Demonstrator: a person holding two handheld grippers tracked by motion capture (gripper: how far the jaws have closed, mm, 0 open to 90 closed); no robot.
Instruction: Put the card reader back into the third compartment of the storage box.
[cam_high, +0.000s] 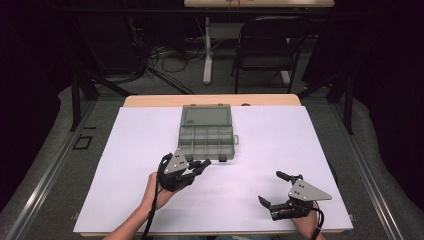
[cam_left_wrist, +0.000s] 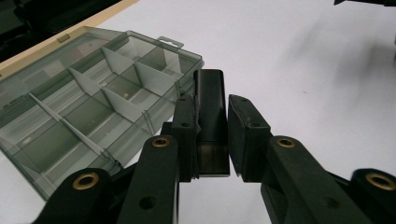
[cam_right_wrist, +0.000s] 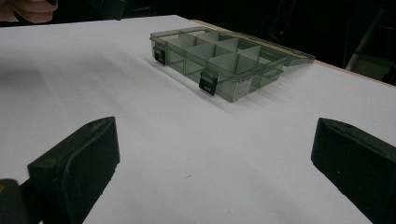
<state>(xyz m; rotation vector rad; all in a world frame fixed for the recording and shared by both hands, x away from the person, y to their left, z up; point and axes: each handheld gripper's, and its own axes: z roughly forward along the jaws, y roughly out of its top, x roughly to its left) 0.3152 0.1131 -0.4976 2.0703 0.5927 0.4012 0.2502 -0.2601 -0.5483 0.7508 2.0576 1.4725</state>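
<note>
High view overhead, gripper views low, close, sharing compartment box (cam_high: 206, 134)

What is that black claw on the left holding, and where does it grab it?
The left gripper pinches a small black block by its two long sides, near its lower end.

A wooden table (cam_high: 150, 100) is covered by a large white sheet (cam_high: 280, 150); on the sheet, near the far edge, lies an open translucent grey plastic compartment box (cam_high: 206, 136), lid folded back flat
</note>
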